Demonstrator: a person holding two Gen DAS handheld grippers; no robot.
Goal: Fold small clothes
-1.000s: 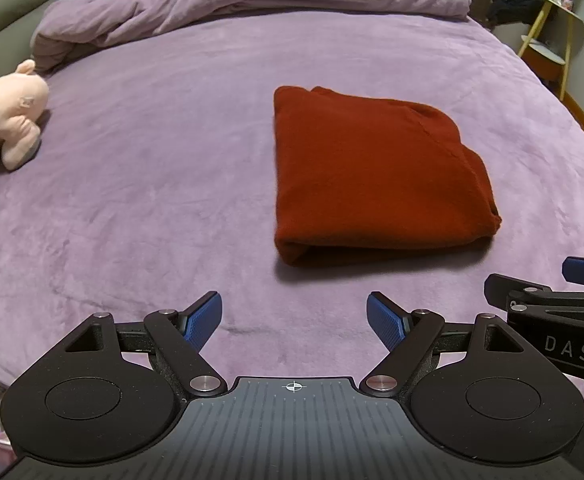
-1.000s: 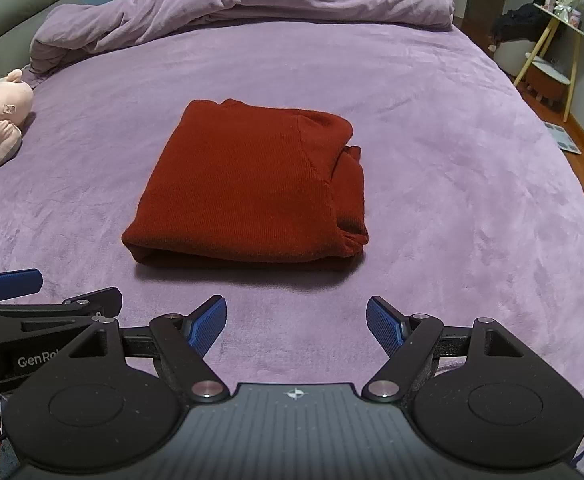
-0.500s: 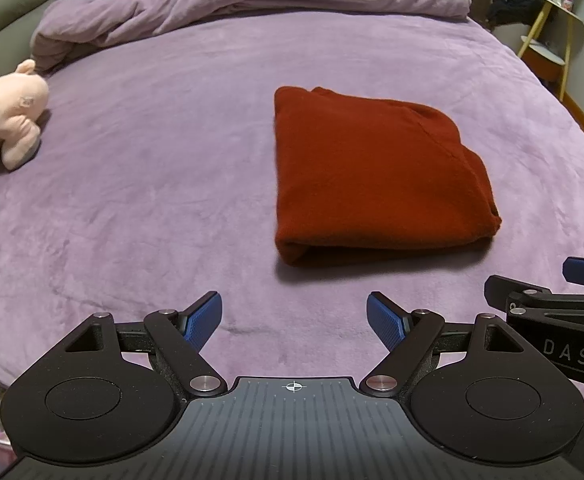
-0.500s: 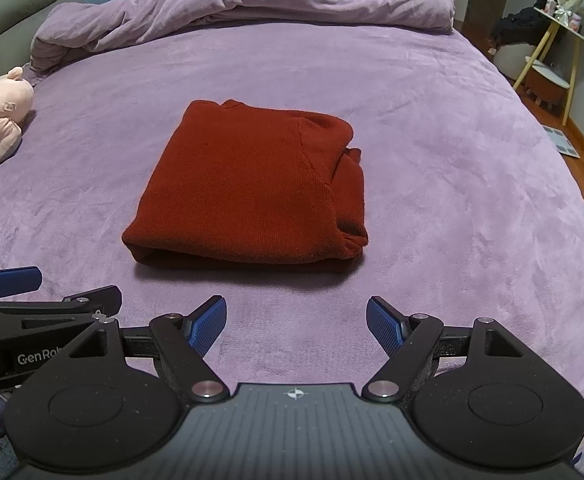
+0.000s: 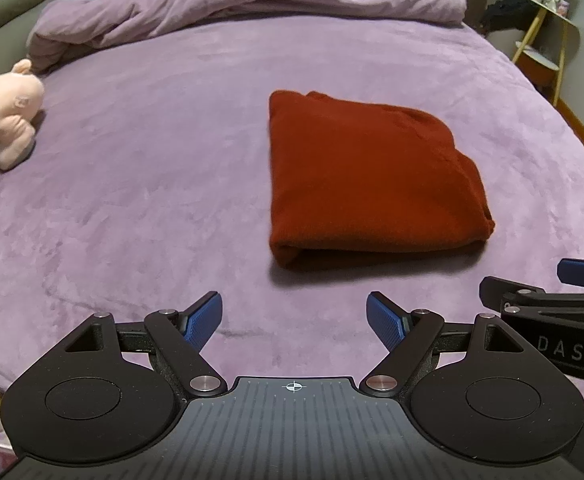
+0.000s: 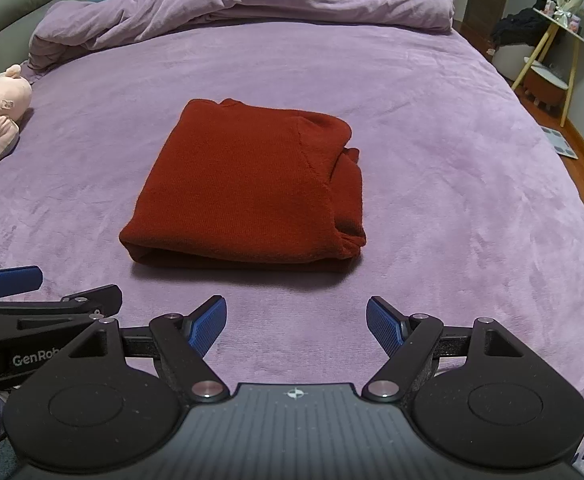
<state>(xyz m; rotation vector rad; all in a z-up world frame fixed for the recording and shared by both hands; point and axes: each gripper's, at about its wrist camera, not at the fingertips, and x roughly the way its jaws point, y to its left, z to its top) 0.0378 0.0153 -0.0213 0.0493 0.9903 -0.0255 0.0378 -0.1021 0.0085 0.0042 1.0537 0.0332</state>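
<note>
A dark red knit garment (image 5: 367, 180) lies folded into a thick rectangle on the purple bed; it also shows in the right wrist view (image 6: 252, 188). My left gripper (image 5: 293, 320) is open and empty, held back near the bed's front edge, left of the garment's near fold. My right gripper (image 6: 295, 322) is open and empty, just in front of the garment's near edge. Each gripper shows at the side of the other's view, the right one (image 5: 551, 320) and the left one (image 6: 32, 304).
A pink plush toy (image 5: 4, 116) lies at the bed's left edge. A bunched purple duvet (image 6: 252, 4) runs along the far side. A yellow-legged side table (image 6: 551, 52) and wooden floor are to the right of the bed.
</note>
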